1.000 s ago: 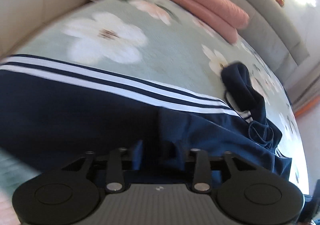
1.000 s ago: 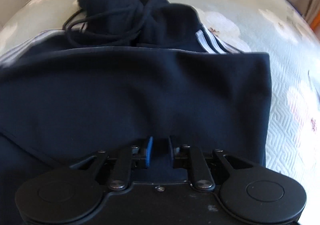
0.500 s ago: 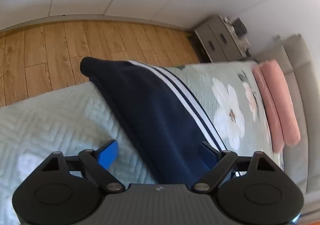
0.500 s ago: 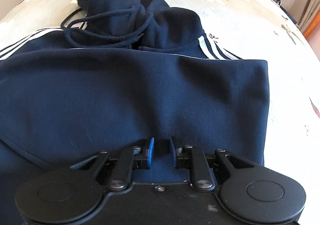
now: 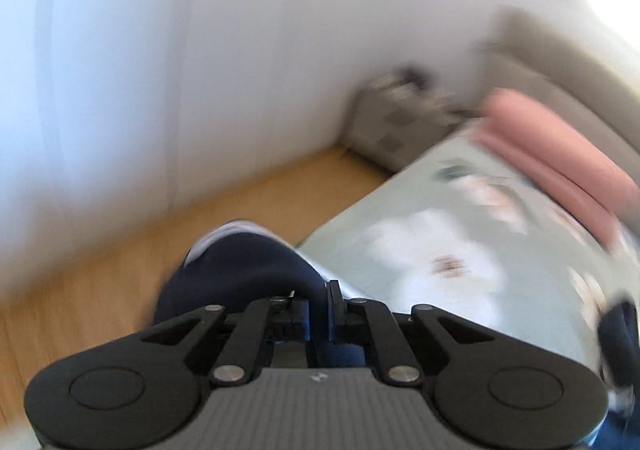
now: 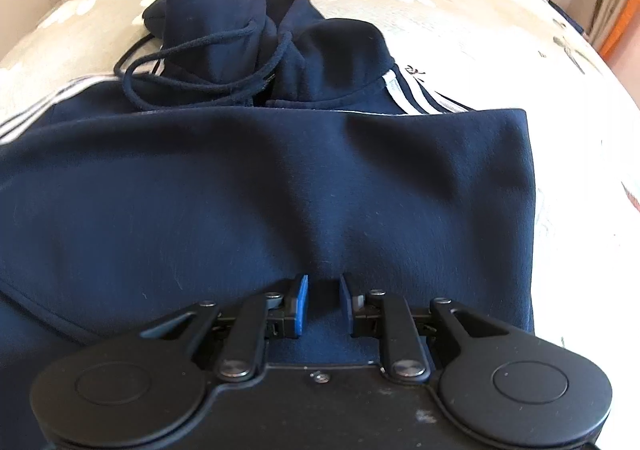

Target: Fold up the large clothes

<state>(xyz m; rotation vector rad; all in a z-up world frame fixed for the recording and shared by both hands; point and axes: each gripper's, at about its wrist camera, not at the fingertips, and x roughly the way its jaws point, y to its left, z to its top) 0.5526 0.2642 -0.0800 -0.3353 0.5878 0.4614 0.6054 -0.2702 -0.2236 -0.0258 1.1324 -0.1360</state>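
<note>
Bed (image 6: 460, 30): left hand-held gripper (image 5: 318, 304) tilted down, clamping sleeve (image 5: 240, 270).

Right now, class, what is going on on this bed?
A person with a gripper in each hand is folding a navy hoodie on a floral bedspread. The left gripper has just closed on the sleeve, which bunches over its jaws at the bed's edge above the wooden floor. The right gripper pinches the body fabric near its edge. The hood and drawstring lie crumpled beyond.
</note>
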